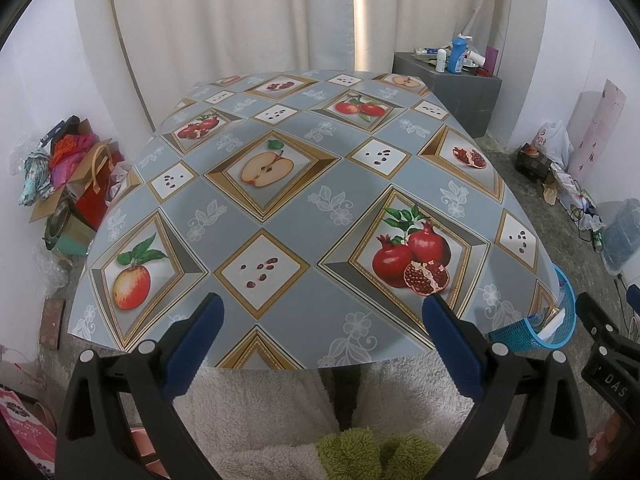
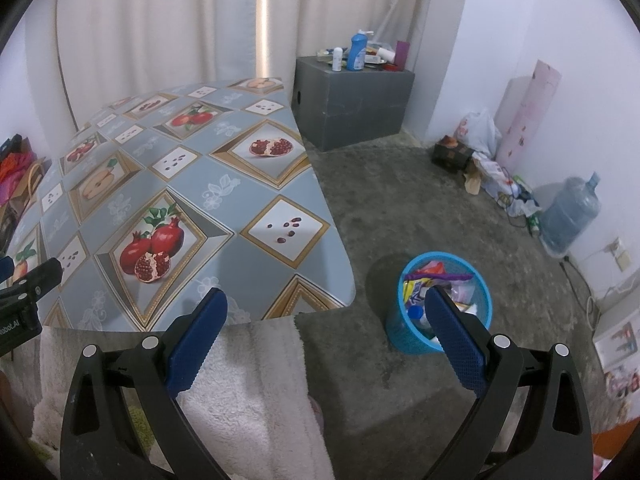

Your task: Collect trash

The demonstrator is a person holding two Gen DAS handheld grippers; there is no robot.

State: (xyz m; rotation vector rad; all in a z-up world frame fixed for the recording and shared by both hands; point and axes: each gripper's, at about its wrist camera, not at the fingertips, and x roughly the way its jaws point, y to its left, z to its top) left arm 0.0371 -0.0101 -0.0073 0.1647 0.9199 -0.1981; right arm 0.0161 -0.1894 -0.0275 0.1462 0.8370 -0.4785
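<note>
A blue mesh bin (image 2: 404,332) stands on the floor right of the table, holding wrappers and a bottle with a blue cap (image 2: 416,313). Its edge also shows in the left wrist view (image 1: 520,334). The table (image 1: 288,200) has a fruit-print cloth with no loose trash showing on it. My left gripper (image 1: 322,306) is open and empty above the table's near edge. My right gripper (image 2: 326,300) is open and empty, held above the floor with its right finger over the bin.
A grey box (image 2: 352,100) with bottles stands beyond the table. Bags and boxes (image 1: 72,184) pile at the left wall. More bags (image 2: 480,152) and a water jug (image 2: 572,212) line the right wall. A white fleece (image 2: 248,380) covers my lap.
</note>
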